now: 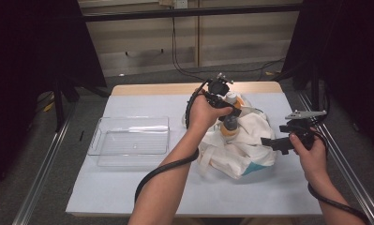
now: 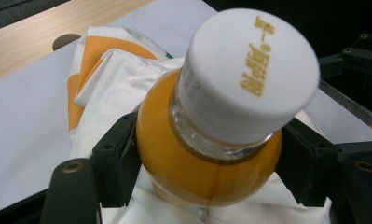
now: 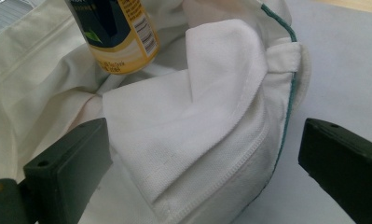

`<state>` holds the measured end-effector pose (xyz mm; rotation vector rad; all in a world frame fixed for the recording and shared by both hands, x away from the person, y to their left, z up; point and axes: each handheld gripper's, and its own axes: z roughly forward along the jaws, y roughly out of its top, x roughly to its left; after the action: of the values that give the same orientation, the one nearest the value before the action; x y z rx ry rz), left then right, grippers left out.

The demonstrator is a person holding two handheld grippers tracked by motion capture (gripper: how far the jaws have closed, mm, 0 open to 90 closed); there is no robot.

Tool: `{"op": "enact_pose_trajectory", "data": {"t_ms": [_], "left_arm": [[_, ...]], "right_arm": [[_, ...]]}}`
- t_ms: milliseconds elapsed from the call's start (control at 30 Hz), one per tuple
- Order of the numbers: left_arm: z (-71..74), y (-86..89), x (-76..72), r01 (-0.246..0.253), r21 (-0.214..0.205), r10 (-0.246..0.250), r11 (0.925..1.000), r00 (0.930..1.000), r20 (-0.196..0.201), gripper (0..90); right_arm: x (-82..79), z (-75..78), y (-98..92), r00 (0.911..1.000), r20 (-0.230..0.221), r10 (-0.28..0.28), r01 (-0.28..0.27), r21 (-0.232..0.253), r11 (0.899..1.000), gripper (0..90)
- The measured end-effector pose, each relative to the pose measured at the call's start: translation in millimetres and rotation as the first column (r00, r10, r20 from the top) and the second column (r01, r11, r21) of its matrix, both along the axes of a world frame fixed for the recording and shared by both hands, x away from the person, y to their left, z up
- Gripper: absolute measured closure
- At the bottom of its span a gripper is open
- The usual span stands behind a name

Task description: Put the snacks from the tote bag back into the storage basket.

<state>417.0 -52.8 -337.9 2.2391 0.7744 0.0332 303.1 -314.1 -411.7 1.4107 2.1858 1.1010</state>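
Note:
An orange juice bottle [image 1: 229, 127] with a white cap [image 2: 249, 70] is held upright over the open white cloth bag [image 1: 241, 150]. My left gripper [image 1: 229, 111] is shut on the bottle's shoulder just below the cap, and in the left gripper view the pads [image 2: 120, 161] press it from both sides. The bottle's lower end [image 3: 120, 42], with a dark label, hangs above the cloth. My right gripper [image 1: 271, 143] is at the bag's right edge. Its jaws stand wide open around a fold of the bag's rim [image 3: 207, 121], and the right jaw is clear of the cloth.
A clear plastic tray [image 1: 100, 140] lies at the left on the white sheet [image 1: 128, 187] that covers the table. Metal rails run along both sides of the table. Cables trail from both grippers along the person's forearms.

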Motion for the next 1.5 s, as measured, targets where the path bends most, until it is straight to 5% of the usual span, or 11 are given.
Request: {"op": "enact_pose_trajectory", "data": {"t_ms": [1500], "left_arm": [[46.1,37.9,-5.3,0.028,0.086,-0.022,0.9959,0.9972,-0.071,30.1]], "right_arm": [[-0.1,3.9,1.6,0.9999,0.014,0.006,-0.006,0.010,1.000,1.9]]}}
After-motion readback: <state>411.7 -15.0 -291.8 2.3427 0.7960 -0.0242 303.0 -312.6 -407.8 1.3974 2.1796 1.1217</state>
